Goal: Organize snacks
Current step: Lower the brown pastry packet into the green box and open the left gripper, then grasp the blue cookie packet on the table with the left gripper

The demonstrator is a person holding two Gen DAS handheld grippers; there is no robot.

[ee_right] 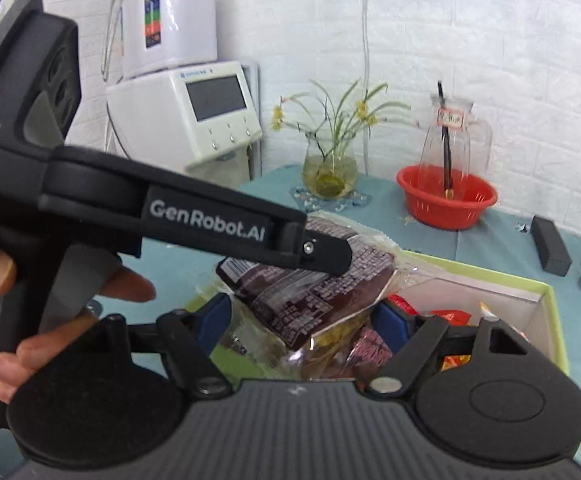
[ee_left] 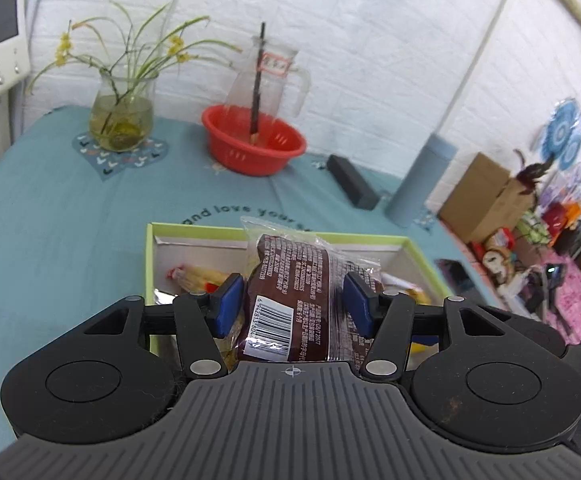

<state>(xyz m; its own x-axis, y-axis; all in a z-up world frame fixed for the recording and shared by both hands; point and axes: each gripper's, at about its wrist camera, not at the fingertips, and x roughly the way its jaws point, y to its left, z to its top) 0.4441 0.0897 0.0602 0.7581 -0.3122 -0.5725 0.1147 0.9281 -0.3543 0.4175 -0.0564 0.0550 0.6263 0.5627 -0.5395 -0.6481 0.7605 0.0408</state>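
The left gripper clamps a brown snack packet by its sides, above the box. The packet's long axis runs straight away from the camera, barcode end nearest, clear sealed end pointing at the far wall. The right gripper holds a clear-wrapped snack over the green-rimmed box. Farther off stand a red basket and a flower vase.

Black grippers, blue pads, white "GenRobot.AI" lettering, seemingly ribbed housing.
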